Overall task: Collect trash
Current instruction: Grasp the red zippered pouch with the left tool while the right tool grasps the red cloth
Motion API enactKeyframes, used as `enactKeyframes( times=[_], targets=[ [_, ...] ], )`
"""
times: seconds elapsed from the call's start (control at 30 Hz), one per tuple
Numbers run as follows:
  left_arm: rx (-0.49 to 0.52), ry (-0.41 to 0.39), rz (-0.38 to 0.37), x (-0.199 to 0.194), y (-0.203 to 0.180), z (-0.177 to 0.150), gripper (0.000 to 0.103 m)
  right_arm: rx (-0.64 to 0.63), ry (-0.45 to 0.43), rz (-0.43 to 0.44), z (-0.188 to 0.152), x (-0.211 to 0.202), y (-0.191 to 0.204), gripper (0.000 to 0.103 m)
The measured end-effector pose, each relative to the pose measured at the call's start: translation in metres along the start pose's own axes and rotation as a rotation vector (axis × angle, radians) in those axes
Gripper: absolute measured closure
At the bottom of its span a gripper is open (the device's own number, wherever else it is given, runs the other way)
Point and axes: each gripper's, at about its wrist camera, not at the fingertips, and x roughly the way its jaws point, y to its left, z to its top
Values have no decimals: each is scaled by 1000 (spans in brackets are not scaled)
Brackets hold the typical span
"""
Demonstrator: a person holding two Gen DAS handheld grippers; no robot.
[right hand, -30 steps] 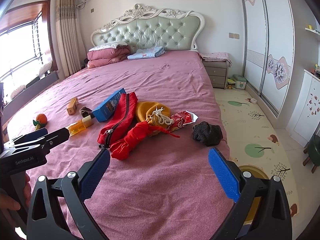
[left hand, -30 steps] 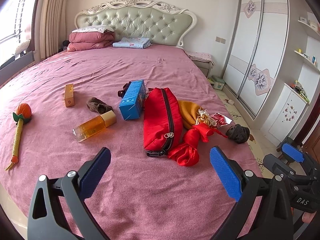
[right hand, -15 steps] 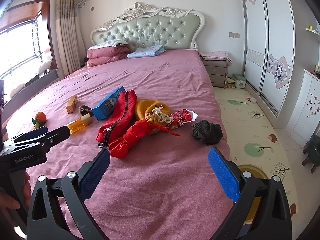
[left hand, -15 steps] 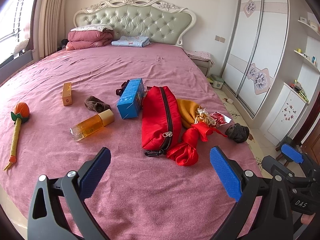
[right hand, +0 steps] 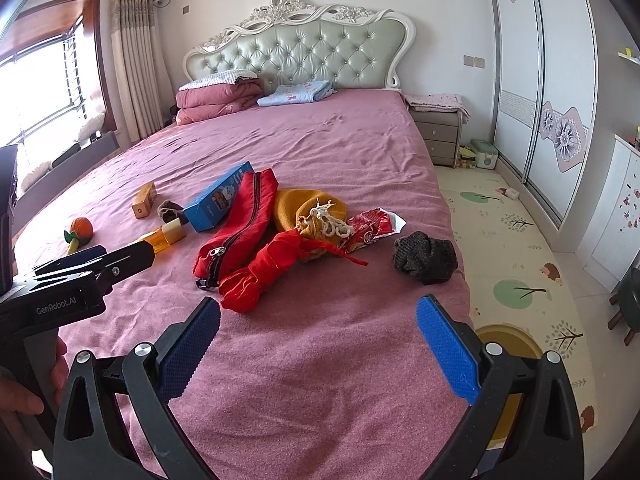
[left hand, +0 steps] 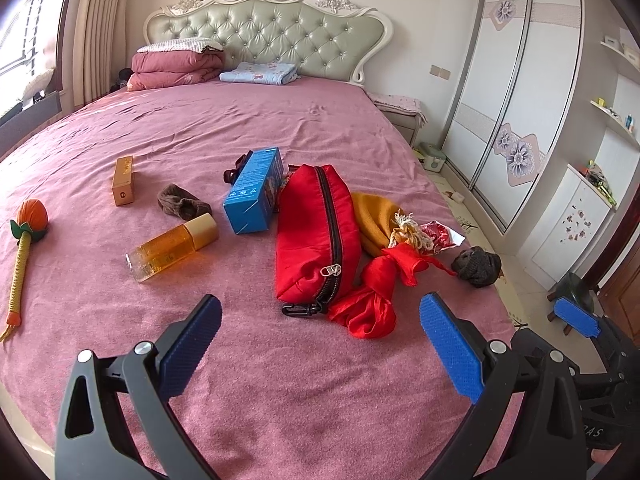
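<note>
Hovering over bare pink bedspread, left tongs and right tongs released, dark sock near bed edge.

My blue box hides most of a dark object behind it. The red pouch covers part of the yellow hat. My left hand is cut off by the frame edge. Shelf items are too small to identify.

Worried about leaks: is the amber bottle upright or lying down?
Lying down: the amber bottle rests on its side on the bedspread, cap on.
</note>
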Motion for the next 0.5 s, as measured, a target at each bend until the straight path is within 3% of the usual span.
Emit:
enactKeyframes(
  times=[0.5],
  targets=[
    [-41, 115, 5, 58, 11, 19, 4, 27, 140, 49, 3, 56, 2, 9]
  ],
)
